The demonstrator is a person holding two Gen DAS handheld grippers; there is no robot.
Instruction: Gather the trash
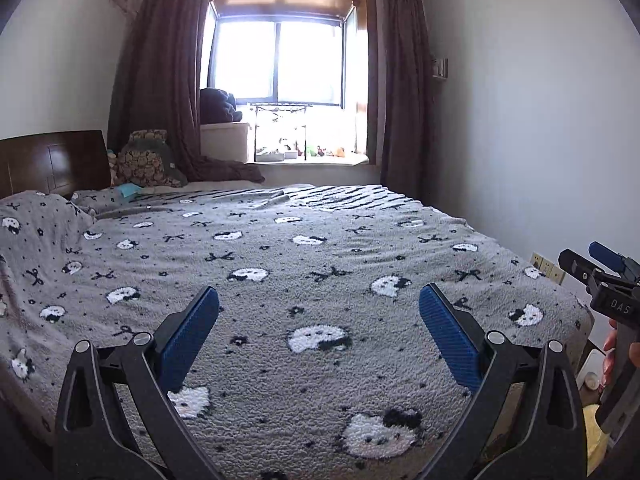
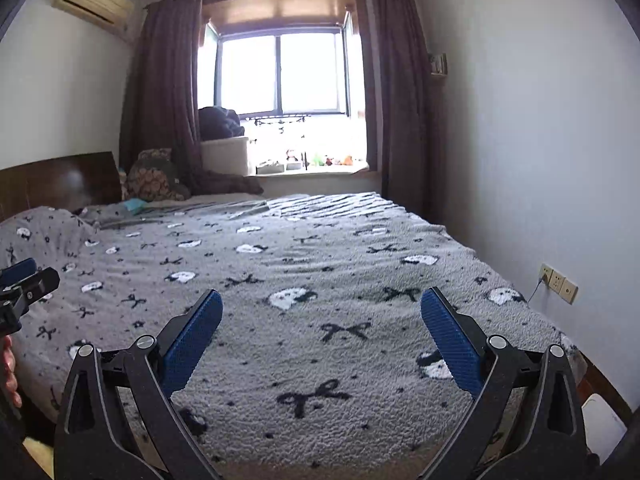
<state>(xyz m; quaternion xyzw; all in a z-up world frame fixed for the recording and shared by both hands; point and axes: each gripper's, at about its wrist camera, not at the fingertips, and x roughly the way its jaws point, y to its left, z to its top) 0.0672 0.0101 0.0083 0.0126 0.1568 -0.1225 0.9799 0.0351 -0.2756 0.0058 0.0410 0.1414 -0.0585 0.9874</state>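
The left tongs (image 1: 319, 312) hang wide and empty over the bed's (image 1: 280, 240) near edge, raised, I judge, to survey it. The grey cat-print blanket (image 2: 304, 264) shows no trash; a small teal scrap (image 1: 129, 189) at the far left corner by the headboard (image 1: 52, 160) might qualify. The right tongs (image 2: 321, 314) gape likewise, holding nothing.

Windowsill trinkets (image 1: 320, 151) too small to identify, perhaps toys.

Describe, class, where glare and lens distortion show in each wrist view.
Left wrist view: the window is blown out white, and the walls bow outward. Right wrist view: the same window glares, the blanket stays sharp, and the corners go dark.
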